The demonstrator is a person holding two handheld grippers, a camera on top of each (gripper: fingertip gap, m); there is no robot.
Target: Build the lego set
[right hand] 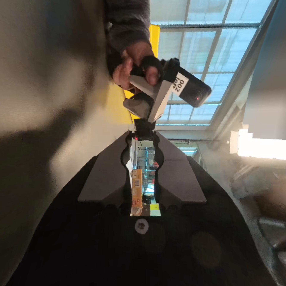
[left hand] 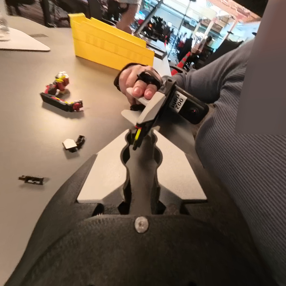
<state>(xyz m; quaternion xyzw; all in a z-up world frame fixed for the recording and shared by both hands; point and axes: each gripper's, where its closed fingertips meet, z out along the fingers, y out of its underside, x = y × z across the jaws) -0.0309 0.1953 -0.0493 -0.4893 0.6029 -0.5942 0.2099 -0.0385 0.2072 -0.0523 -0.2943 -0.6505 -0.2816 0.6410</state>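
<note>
Several loose parts are still unattached: a red-and-black partial model (left hand: 61, 94) sits on the desk (left hand: 31, 131), with a grey-and-black piece (left hand: 74, 143) and a flat black piece (left hand: 31, 180) lying apart nearer the camera, so the build looks well short of finished. Both tools are raised off the desk and meet tip to tip on a small black, yellow and red sub-assembly (left hand: 137, 137). The left gripper (left hand: 141, 133) fingers are pinched on its lower end; the right gripper (right hand: 141, 136) fingers are closed on the other end, apparently to press or adjust a part. A yellow bin (left hand: 111, 44) stands behind.
</note>
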